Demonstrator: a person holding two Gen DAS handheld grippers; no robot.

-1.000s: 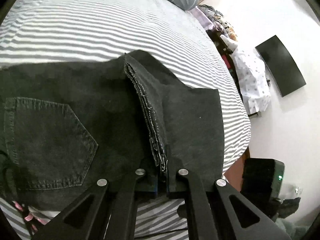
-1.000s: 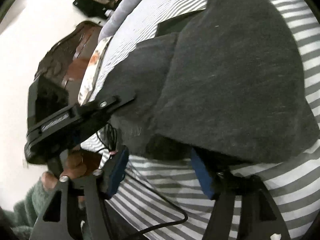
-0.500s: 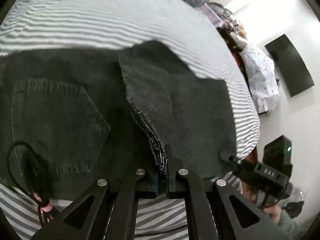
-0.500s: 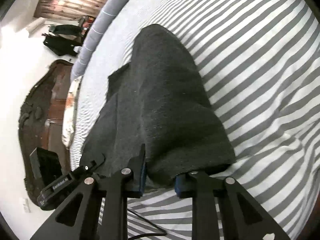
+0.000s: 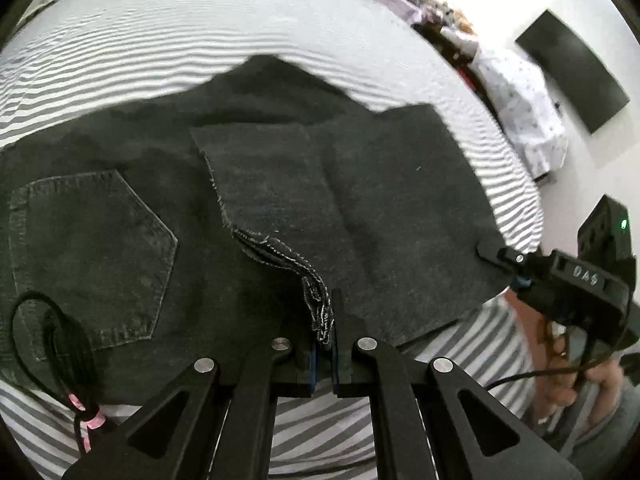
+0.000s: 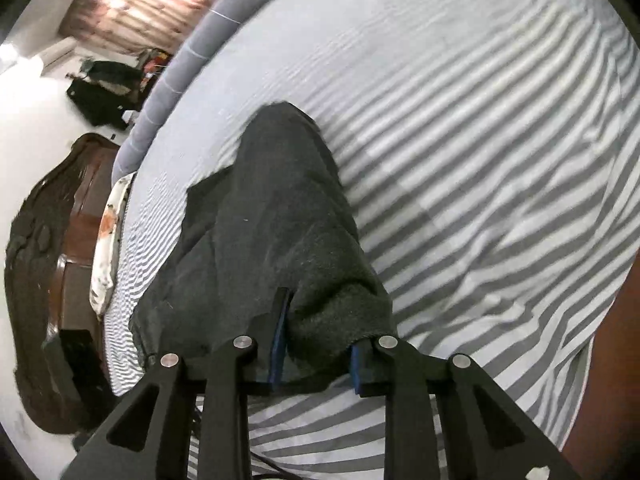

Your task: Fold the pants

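Dark grey denim pants (image 5: 280, 184) lie on the striped bed, the leg part folded over the seat, with a back pocket (image 5: 92, 248) at the left. My left gripper (image 5: 325, 344) is shut on the frayed hem (image 5: 320, 308) at the near edge. In the right wrist view, my right gripper (image 6: 318, 356) grips a thick fold of the pants (image 6: 280, 220), with the cloth bunched between its blue pads. The right gripper also shows in the left wrist view (image 5: 516, 268) at the fold's right edge.
The grey-and-white striped bed sheet (image 6: 480, 140) spreads around the pants. A grey pillow (image 6: 192, 64) lies at the head. A black cord with a pink tie (image 5: 80, 380) lies at the near left. A wooden headboard (image 6: 48, 240) and a dark wall panel (image 5: 572, 80) are beyond.
Both grippers have carried the folded leg part further over the seat and lowered it. The right gripper closed on the fold between one second and half a second ago.
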